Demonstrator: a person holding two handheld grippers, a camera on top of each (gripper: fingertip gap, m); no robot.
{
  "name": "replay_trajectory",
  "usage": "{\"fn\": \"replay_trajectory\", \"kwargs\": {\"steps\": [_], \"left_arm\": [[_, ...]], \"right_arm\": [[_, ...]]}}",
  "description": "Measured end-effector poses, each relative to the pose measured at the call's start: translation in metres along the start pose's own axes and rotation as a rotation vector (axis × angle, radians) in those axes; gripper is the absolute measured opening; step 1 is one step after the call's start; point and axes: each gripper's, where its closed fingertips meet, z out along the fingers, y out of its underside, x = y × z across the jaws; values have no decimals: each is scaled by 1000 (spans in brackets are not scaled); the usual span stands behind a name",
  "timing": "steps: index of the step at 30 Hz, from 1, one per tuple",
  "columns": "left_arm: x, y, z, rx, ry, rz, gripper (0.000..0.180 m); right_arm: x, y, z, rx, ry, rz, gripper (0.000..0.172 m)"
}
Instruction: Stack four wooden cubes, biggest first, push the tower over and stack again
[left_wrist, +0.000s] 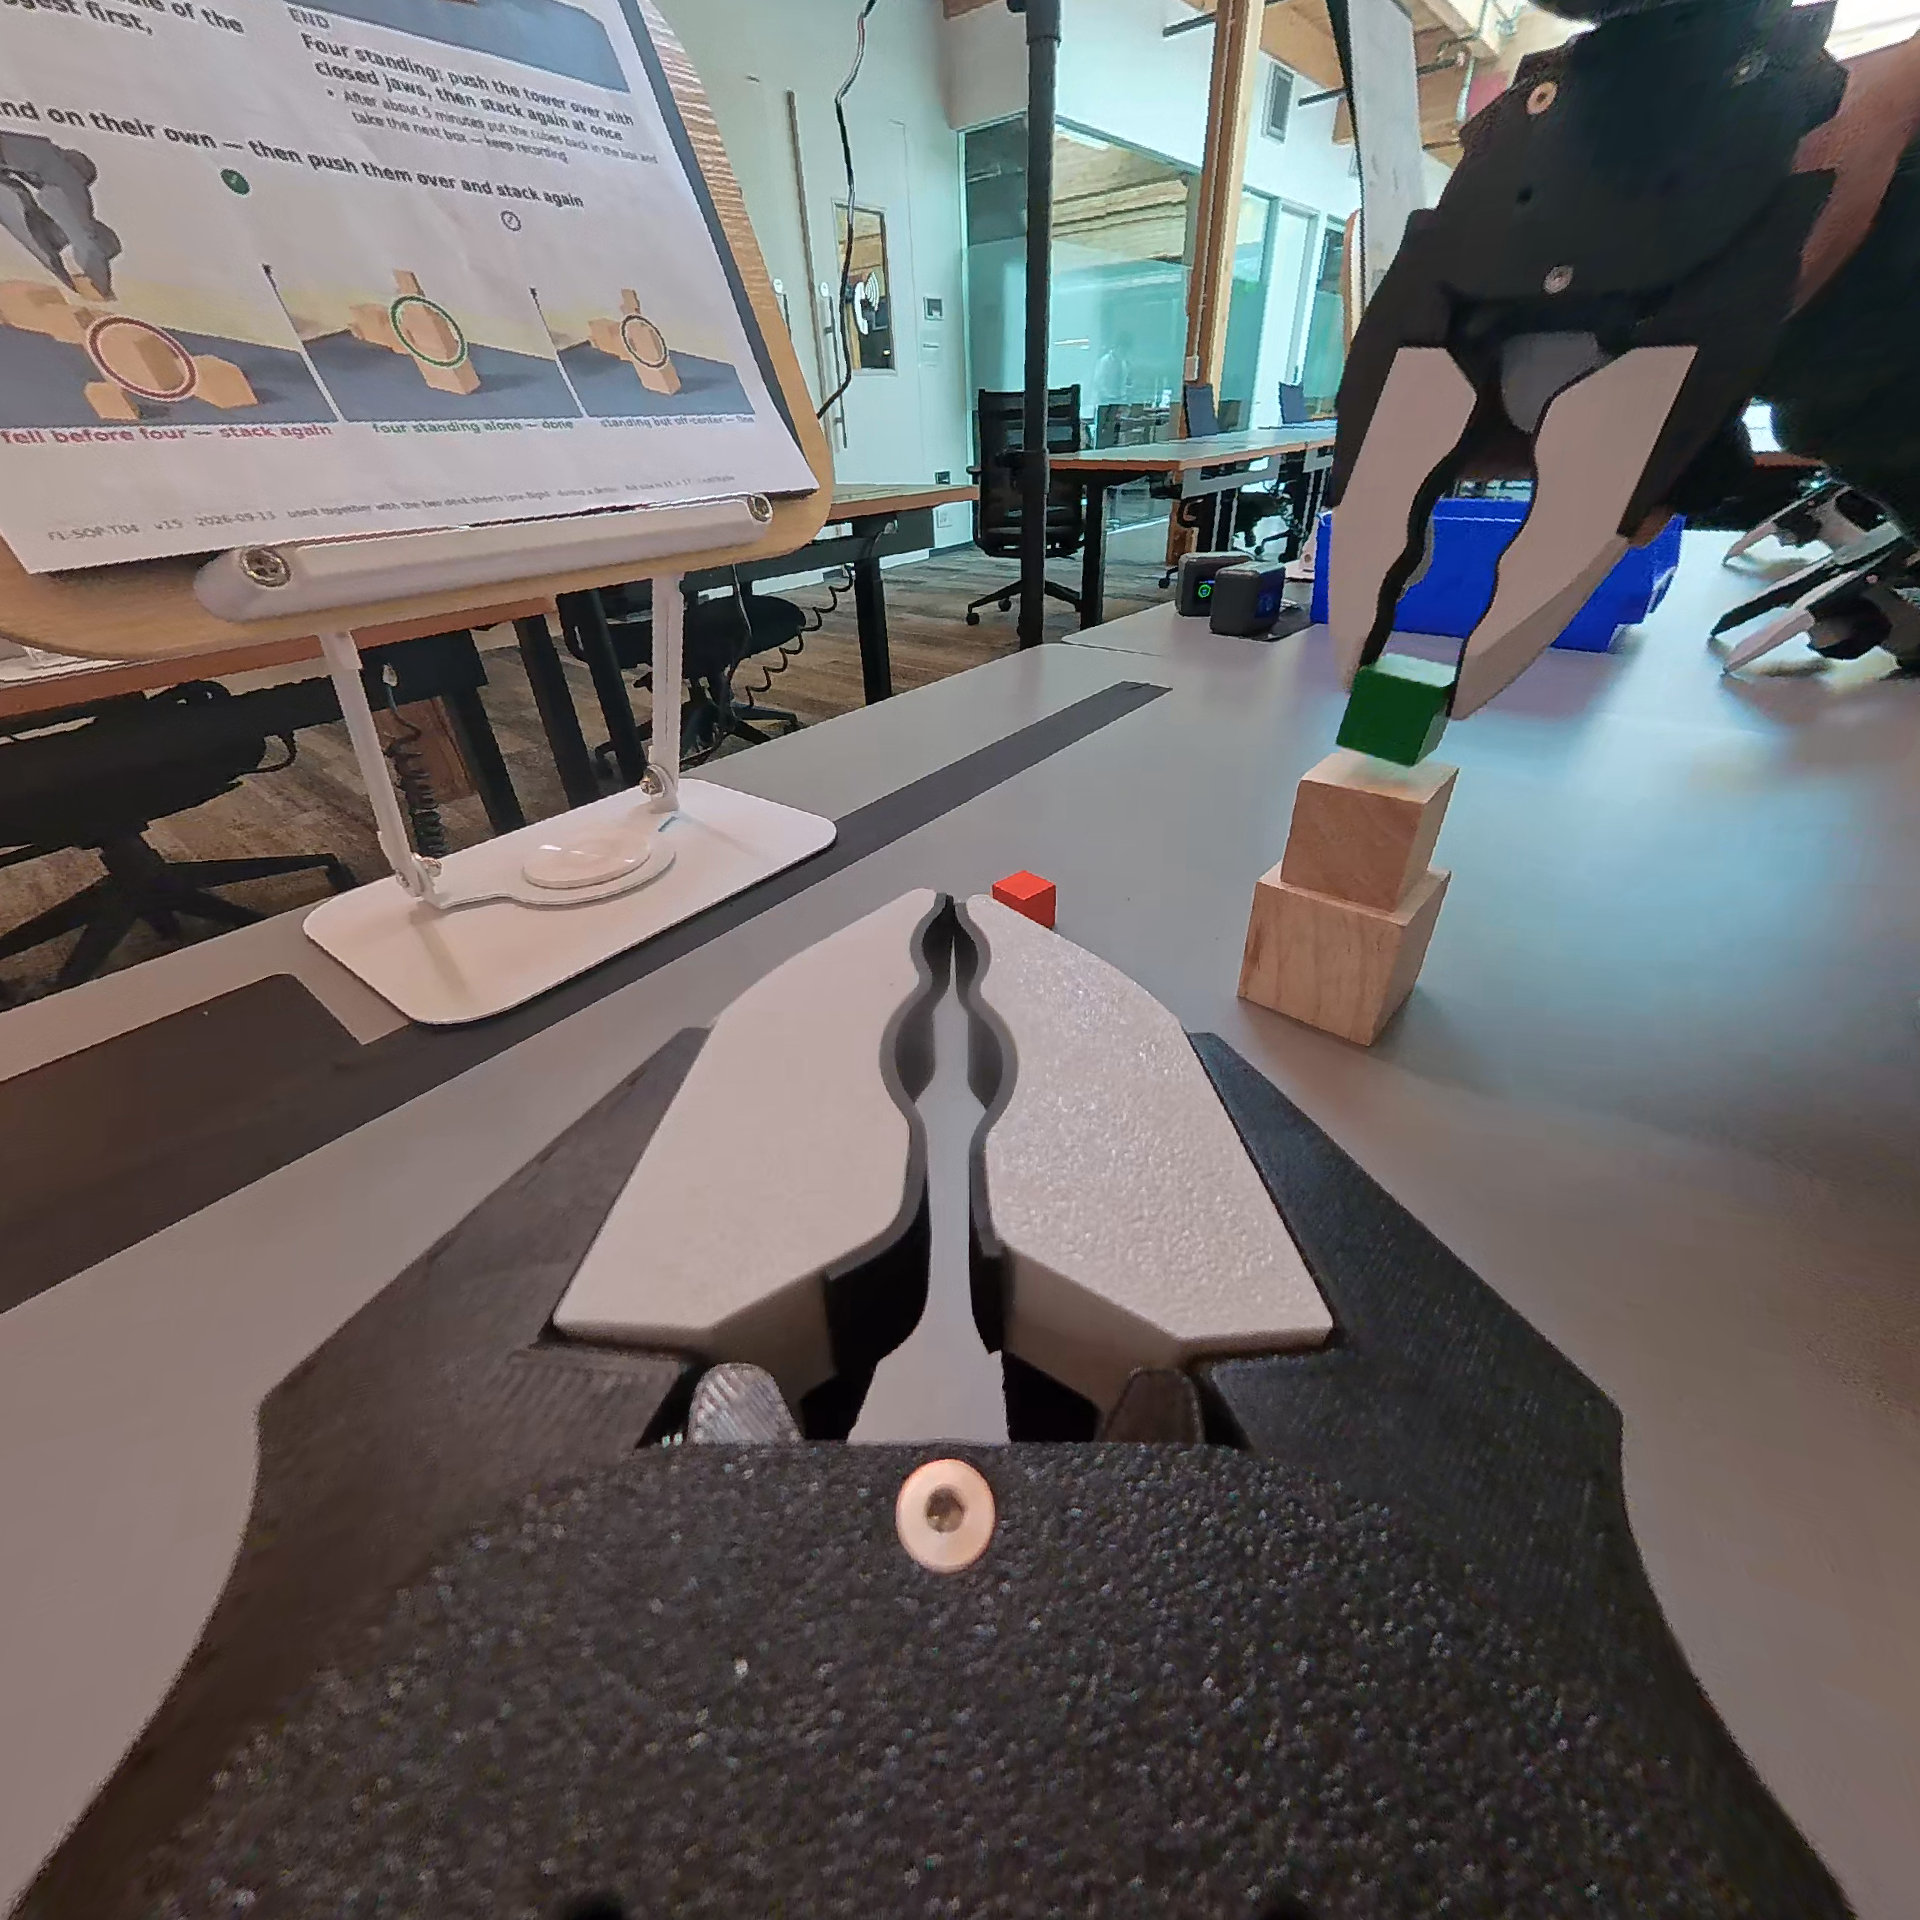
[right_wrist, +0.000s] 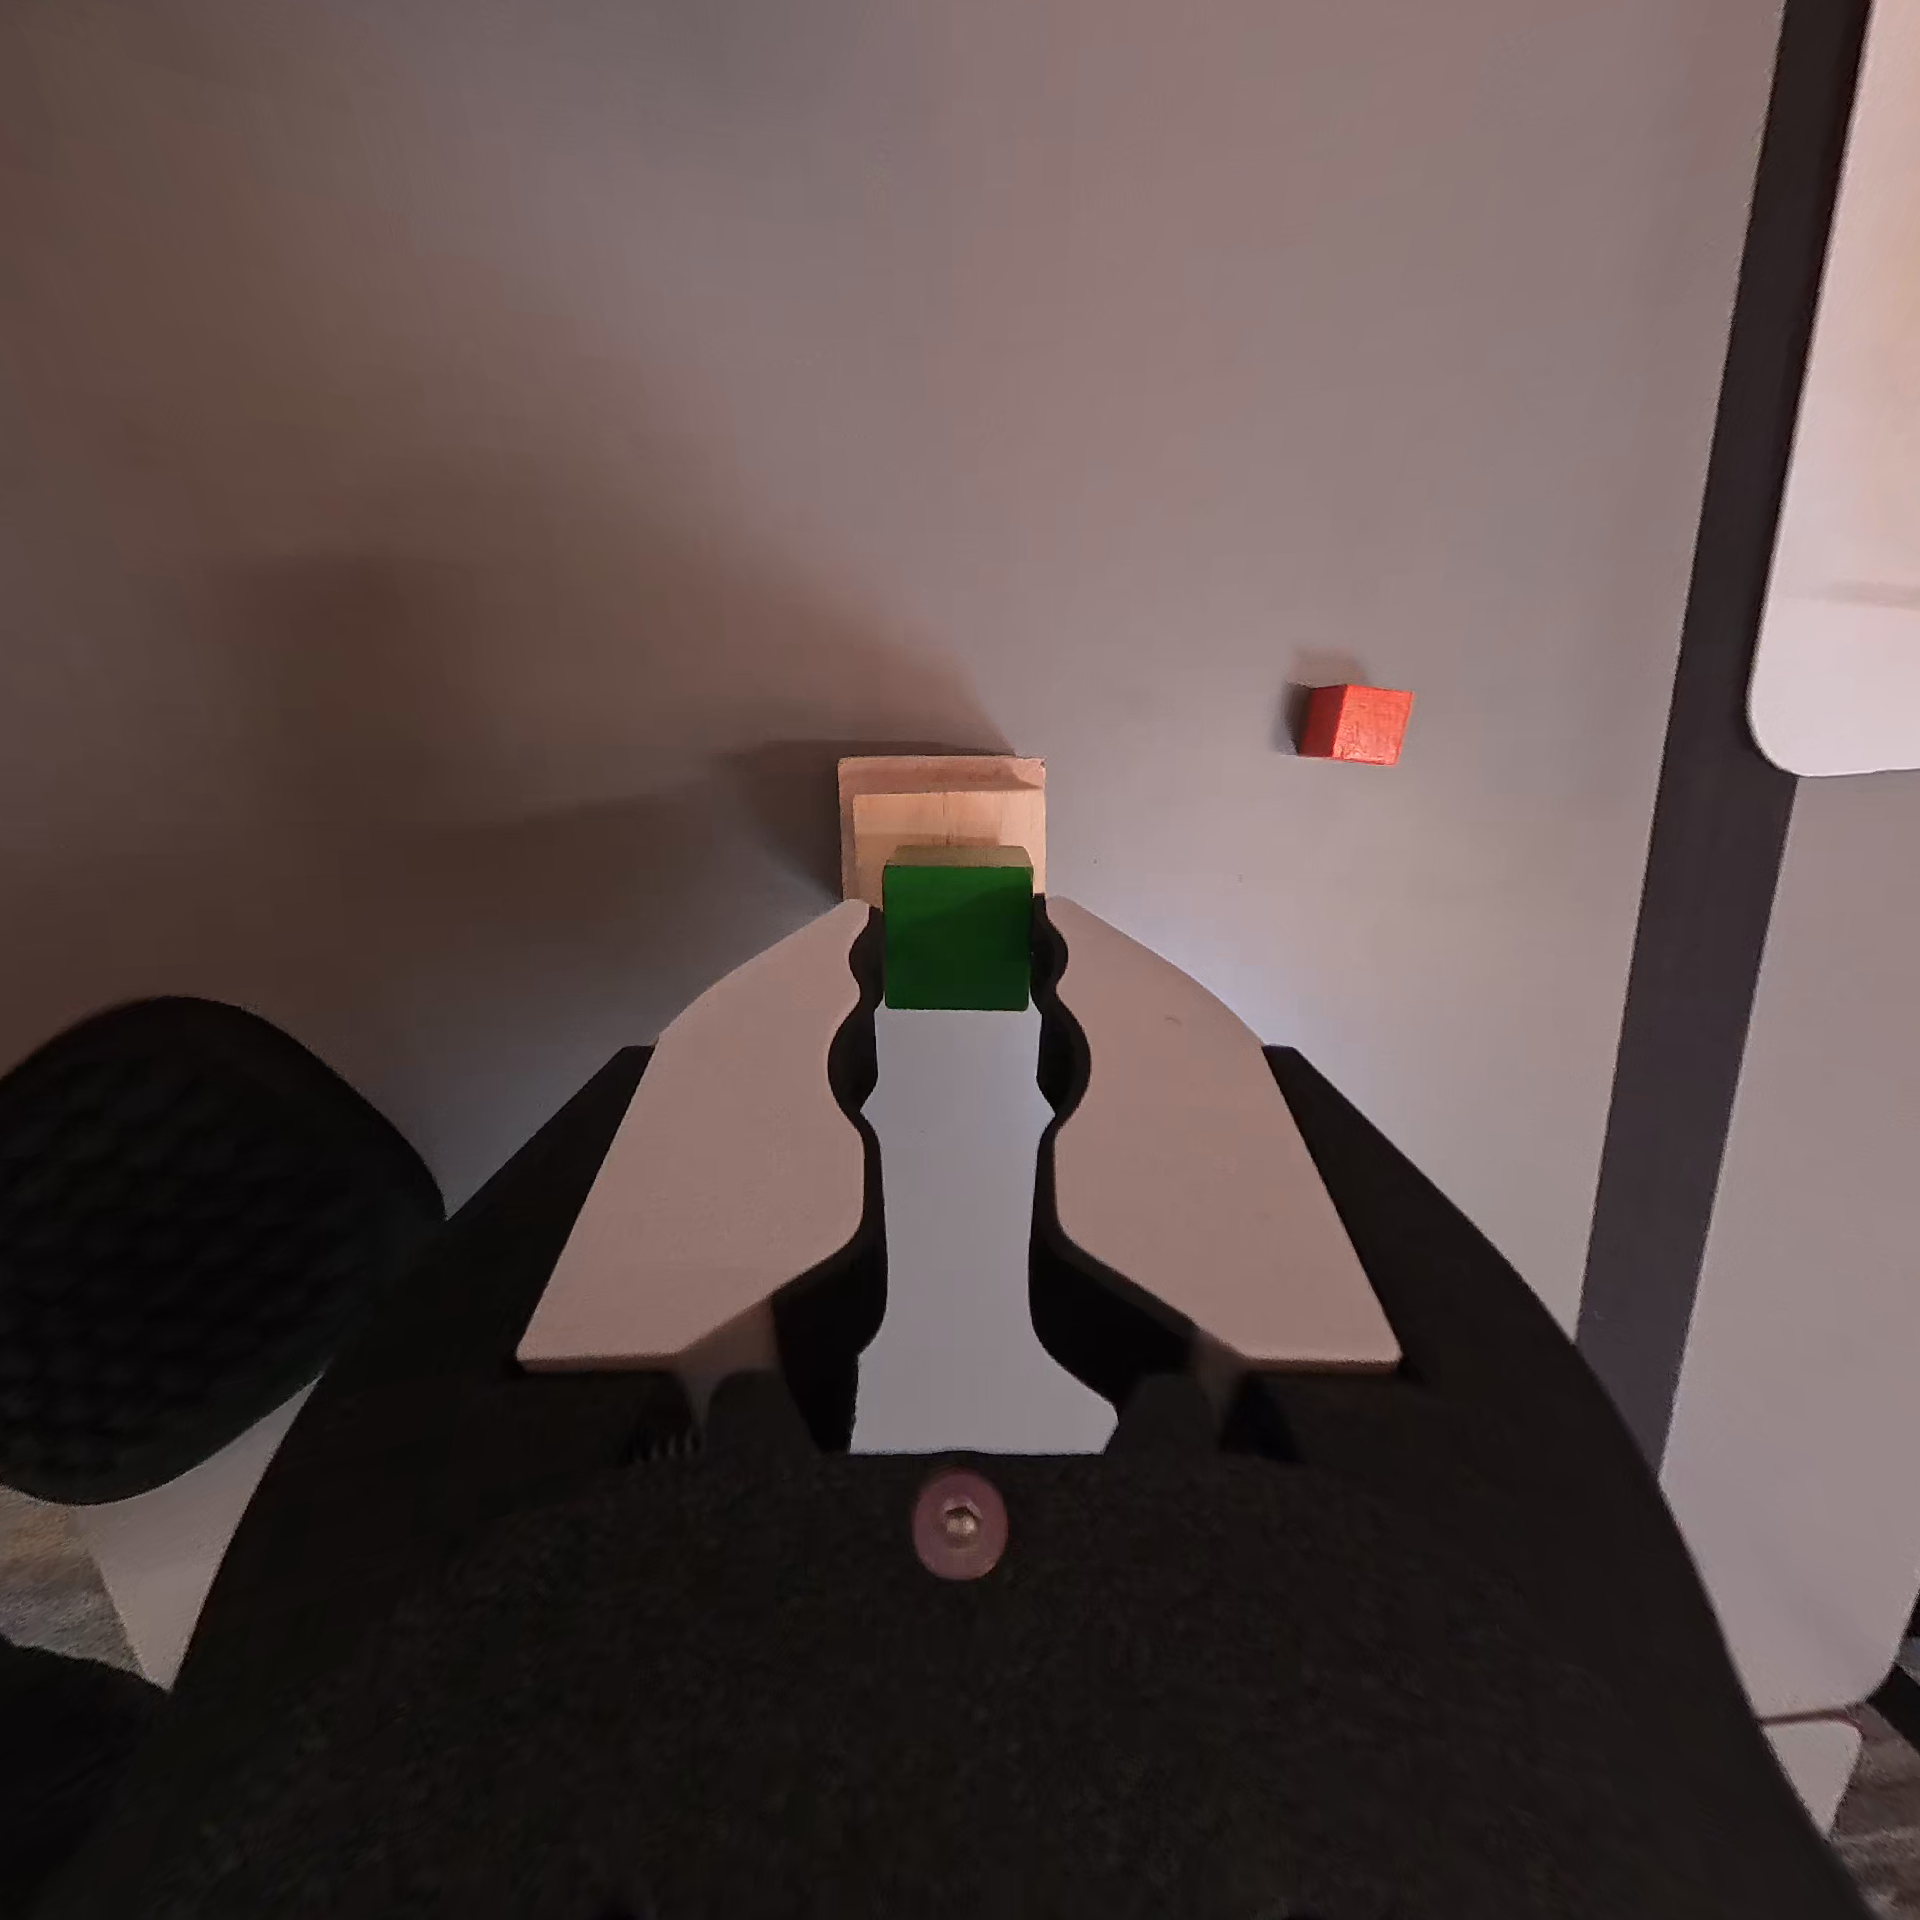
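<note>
Gripping a small green wooden cube (right_wrist: 956, 940) just above two stacked pale wooden blocks (left_wrist: 1351, 894), the right gripper (right_wrist: 956, 935) hangs over the grey table (left_wrist: 1558, 1143) — the left gripper (left_wrist: 948, 920), fingertips together and bare, lies low beside a small red cube (left_wrist: 1024, 896), white stand (left_wrist: 571, 894) nearby.

green cube (right_wrist: 956, 940): small, tilted, clamped between gripper pads just above the stack.
wooden blocks (left_wrist: 1351, 904): two stacked, smaller on top.
red cube (left_wrist: 1024, 896): small, alone on the desk (left_wrist: 1558, 1143).
</note>
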Motion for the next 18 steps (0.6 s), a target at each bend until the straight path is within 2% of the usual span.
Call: {"fn": "replay_trajectory", "kwargs": {"steps": [18], "left_arm": [[1, 2, 1, -5, 4, 0, 0]], "right_arm": [[-2, -3, 7, 8, -60, 6, 27]]}}
